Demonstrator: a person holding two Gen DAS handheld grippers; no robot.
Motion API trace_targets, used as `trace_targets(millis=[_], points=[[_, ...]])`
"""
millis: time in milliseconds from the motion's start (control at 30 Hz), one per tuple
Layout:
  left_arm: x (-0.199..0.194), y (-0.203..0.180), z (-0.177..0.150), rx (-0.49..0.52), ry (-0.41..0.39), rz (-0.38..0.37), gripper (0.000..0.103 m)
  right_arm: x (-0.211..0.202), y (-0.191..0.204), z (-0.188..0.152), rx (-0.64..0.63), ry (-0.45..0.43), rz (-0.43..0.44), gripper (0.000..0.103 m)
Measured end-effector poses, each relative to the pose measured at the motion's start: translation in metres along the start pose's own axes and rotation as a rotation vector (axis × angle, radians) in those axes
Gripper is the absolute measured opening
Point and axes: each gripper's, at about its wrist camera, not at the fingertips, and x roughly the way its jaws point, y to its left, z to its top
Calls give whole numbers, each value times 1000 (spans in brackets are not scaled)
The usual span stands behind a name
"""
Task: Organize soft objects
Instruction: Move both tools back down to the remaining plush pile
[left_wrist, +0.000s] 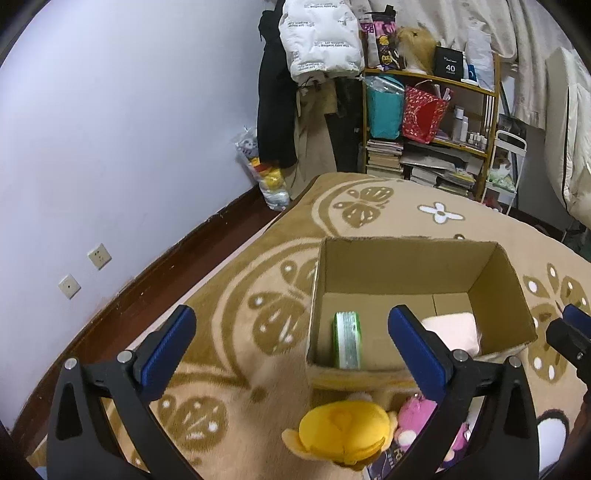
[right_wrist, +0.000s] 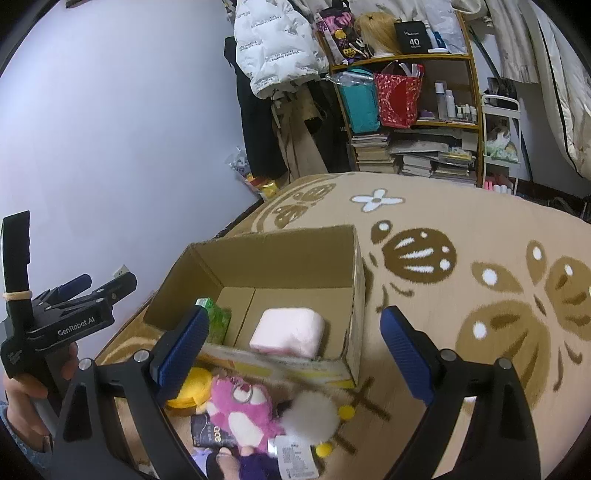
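An open cardboard box (left_wrist: 406, 266) (right_wrist: 280, 251) stands on a patterned blanket. Inside lie a green pack (left_wrist: 347, 339) (right_wrist: 218, 317) at the left and a pink folded soft item (left_wrist: 454, 328) (right_wrist: 288, 332) at the right. In front of the box lie a yellow plush (left_wrist: 343, 432) (right_wrist: 192, 387), a pink plush bear (left_wrist: 413, 417) (right_wrist: 240, 402) and a white fluffy toy (right_wrist: 314, 413). My left gripper (left_wrist: 291, 343) is open and empty above the yellow plush. My right gripper (right_wrist: 295, 347) is open and empty above the toys. The left gripper also shows in the right wrist view (right_wrist: 92, 284).
A beige blanket (right_wrist: 461, 295) with brown butterfly patterns covers the surface. A lilac wall (left_wrist: 110, 129) with sockets lies left. Behind stand hanging coats (left_wrist: 317, 37), a cluttered shelf (left_wrist: 432, 122) with books and bags, and a bag of toys (left_wrist: 266, 173) on the floor.
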Motion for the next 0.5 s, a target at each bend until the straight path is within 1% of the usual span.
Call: trace_targets(millis=[67, 233, 500], points=[[-3, 2, -3, -1, 6, -2, 103, -2, 2, -3, 0, 6, -1, 98], [-8, 2, -11, 25, 73, -36, 103, -7, 9, -13, -13, 23, -8, 98], [-5, -3, -26, 75, 162, -53, 103, -7, 17, -26, -32, 67, -10, 98]])
